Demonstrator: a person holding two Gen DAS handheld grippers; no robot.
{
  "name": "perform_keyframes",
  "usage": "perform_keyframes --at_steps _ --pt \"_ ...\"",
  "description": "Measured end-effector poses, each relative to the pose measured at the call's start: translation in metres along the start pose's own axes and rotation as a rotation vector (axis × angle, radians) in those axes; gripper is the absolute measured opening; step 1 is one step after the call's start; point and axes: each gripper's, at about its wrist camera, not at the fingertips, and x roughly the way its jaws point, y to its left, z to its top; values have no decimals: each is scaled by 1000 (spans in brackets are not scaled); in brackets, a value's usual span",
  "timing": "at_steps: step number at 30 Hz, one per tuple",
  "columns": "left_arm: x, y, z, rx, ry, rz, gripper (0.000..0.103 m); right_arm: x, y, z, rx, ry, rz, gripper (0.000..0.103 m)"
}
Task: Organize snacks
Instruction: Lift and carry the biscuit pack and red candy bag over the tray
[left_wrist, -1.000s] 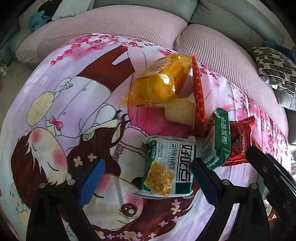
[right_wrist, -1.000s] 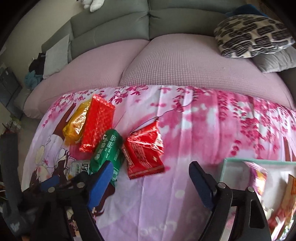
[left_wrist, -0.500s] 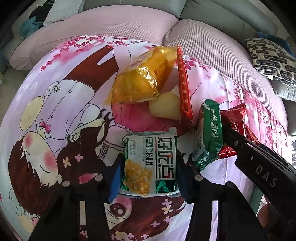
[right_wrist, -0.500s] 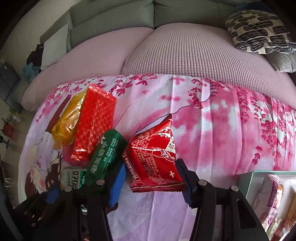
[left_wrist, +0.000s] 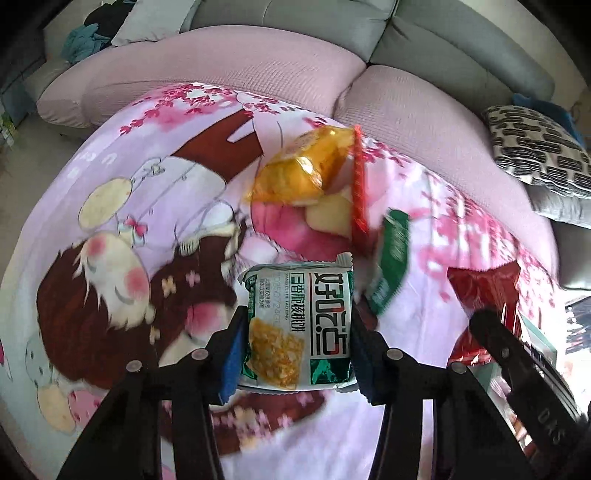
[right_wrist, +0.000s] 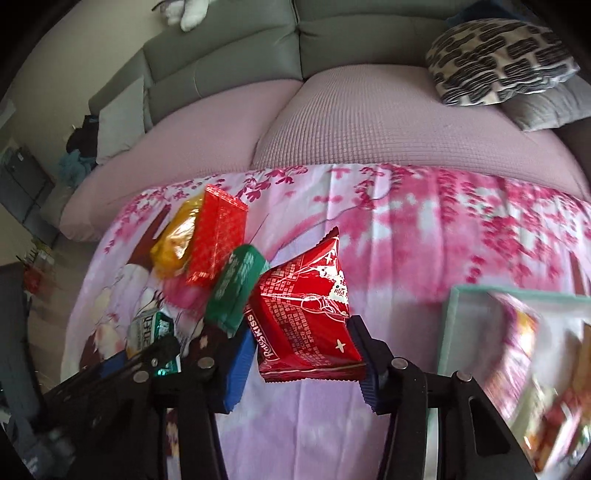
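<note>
Now your left tool (left_wrist: 297, 345) is clenched on the white and green snack pack (left_wrist: 299, 325); its two blue pads press the pack from both sides, and the pack looks raised a little above the pink cartoon cloth (left_wrist: 147, 229). Your right tool (right_wrist: 304, 354) is clenched on the red snack pack (right_wrist: 308, 314) in the same way, one blue pad on each side, and the pack tilts up toward the sofa (right_wrist: 332, 122).

On the cloth beyond the tools lie three more snacks. A yellow bag (left_wrist: 303, 170) is the farthest, and a flat red packet (right_wrist: 216, 245) lies just beside it, touching it. A green packet (right_wrist: 236, 291) lies between the flat red packet and the red pack you hold; it is blurred, so I cannot tell whether it touches them.

At the right side, in the right wrist view, you see a pale green box (right_wrist: 448, 332) on the cloth, with several snacks inside; they are too blurred to name. A patterned cushion (right_wrist: 498, 59) rests on the sofa behind.
</note>
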Motion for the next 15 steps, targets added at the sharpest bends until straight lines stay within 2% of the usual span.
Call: perform_keyframes --at_steps 9,15 --pt "-48 -8 -51 62 13 -35 52 -70 -25 -60 79 -11 4 52" --pt "-97 -16 -76 94 -20 -25 52 -118 -37 -95 125 -44 -14 52"
